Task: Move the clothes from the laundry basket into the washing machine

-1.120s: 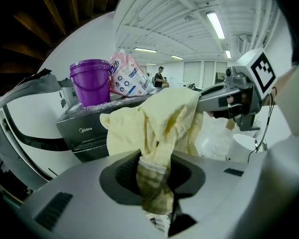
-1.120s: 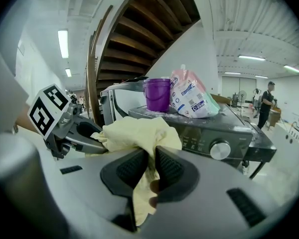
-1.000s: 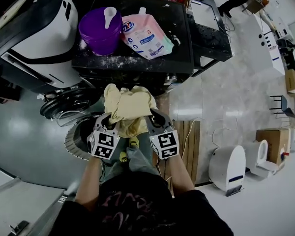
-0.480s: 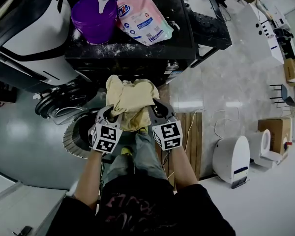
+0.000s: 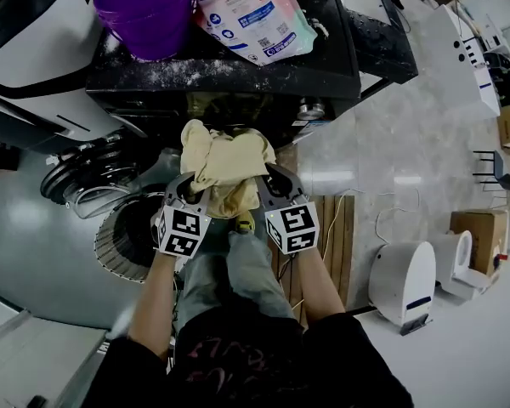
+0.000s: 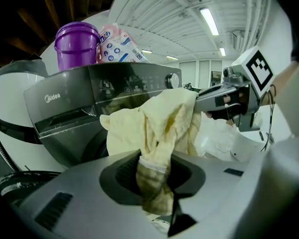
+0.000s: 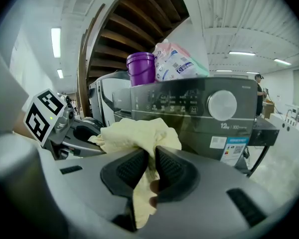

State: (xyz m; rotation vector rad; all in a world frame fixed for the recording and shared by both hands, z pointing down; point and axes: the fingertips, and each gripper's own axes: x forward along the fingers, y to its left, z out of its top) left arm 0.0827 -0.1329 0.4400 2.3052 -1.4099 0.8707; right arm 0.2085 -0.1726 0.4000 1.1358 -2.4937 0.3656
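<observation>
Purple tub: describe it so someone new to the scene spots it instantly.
Find the dark washing machine in front of the person. Two things sit on its top; the purple tub is the left one in the head view. It is round and plain purple, while the detergent pouch beside it is pink and white with print.

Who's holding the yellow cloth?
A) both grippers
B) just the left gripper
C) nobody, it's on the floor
A: the left gripper and the right gripper each have their jaws pinched on the cloth, which hangs bunched between them.
</observation>
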